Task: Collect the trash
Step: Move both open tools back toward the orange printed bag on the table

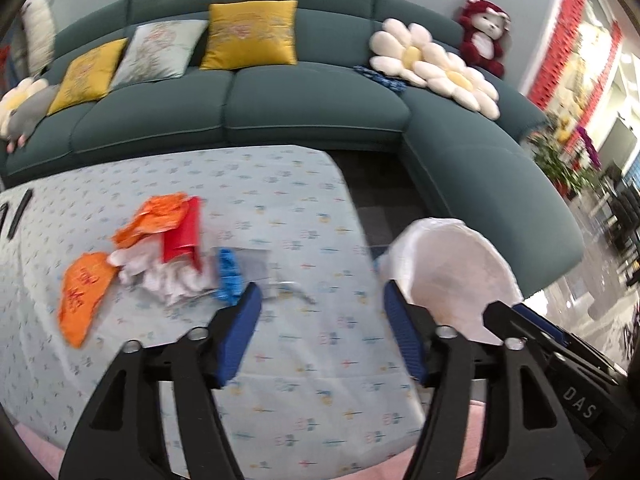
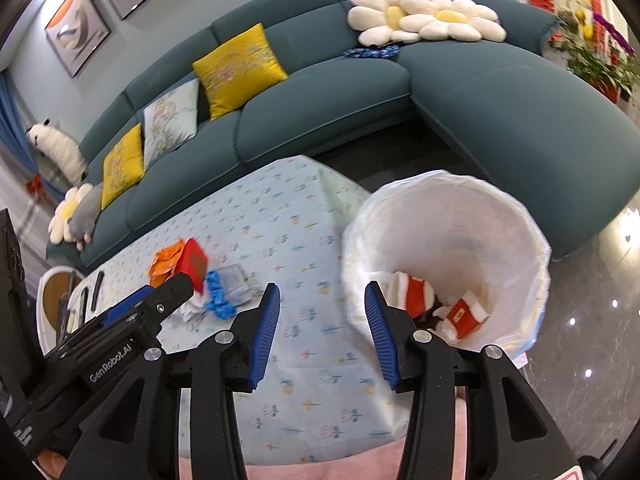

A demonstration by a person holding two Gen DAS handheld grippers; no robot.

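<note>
A pile of trash lies on the table: orange wrappers (image 1: 154, 220), a red box (image 1: 182, 236), crumpled white tissue (image 1: 168, 276) and a blue crumpled piece (image 1: 230, 276). The pile also shows in the right wrist view (image 2: 192, 268). A bin lined with a white bag (image 2: 460, 208) stands off the table's right edge and holds red and white packets (image 2: 464, 316). My left gripper (image 1: 322, 300) is open and empty above the table, right of the pile. My right gripper (image 2: 322, 300) is open and empty by the bin's left rim.
The table has a light blue patterned cloth (image 1: 280, 208). A teal L-shaped sofa (image 1: 280, 100) with yellow cushions and flower pillows runs behind and to the right. Dark remotes (image 1: 20, 214) lie at the table's far left. The bin also shows in the left view (image 1: 452, 264).
</note>
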